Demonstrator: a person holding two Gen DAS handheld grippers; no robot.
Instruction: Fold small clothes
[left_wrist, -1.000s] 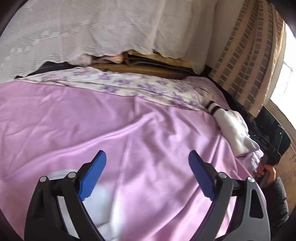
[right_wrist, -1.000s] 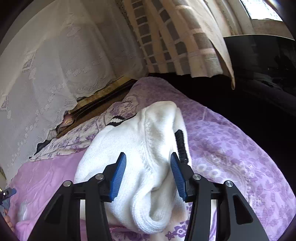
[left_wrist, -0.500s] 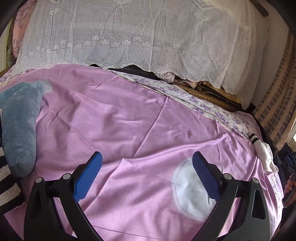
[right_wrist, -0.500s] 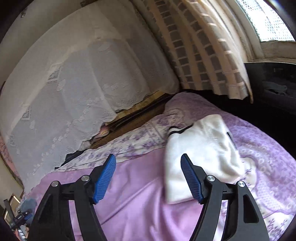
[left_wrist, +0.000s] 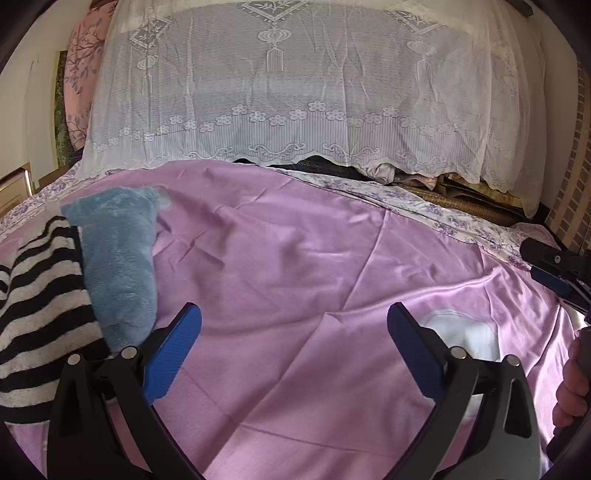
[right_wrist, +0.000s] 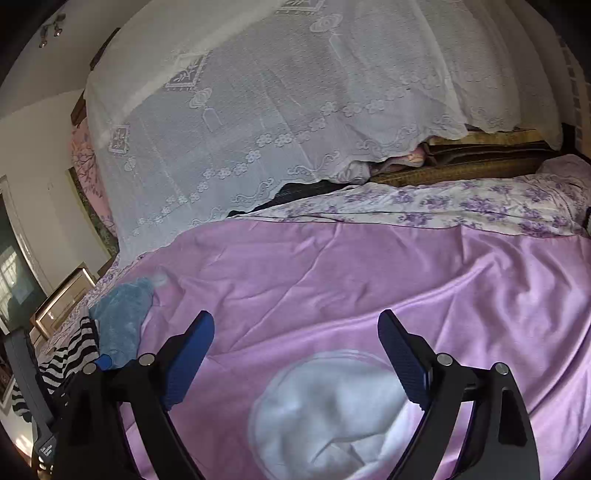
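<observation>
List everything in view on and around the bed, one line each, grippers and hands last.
blue fuzzy sock: one, grey-blue, left side of the bed, partly over the striped garment
striped garment: one, black and white, left edge of the bed
pink sheet: one, lilac-pink with a white round patch, spread over the bed
floral sheet: one, white with purple flowers, along the far edge
lace cover: one, white, draped behind the bed
left gripper: black with blue pads, open, empty
right gripper: black with blue pads, jaws just opened, empty
hand: one, right edge of the left wrist view
</observation>
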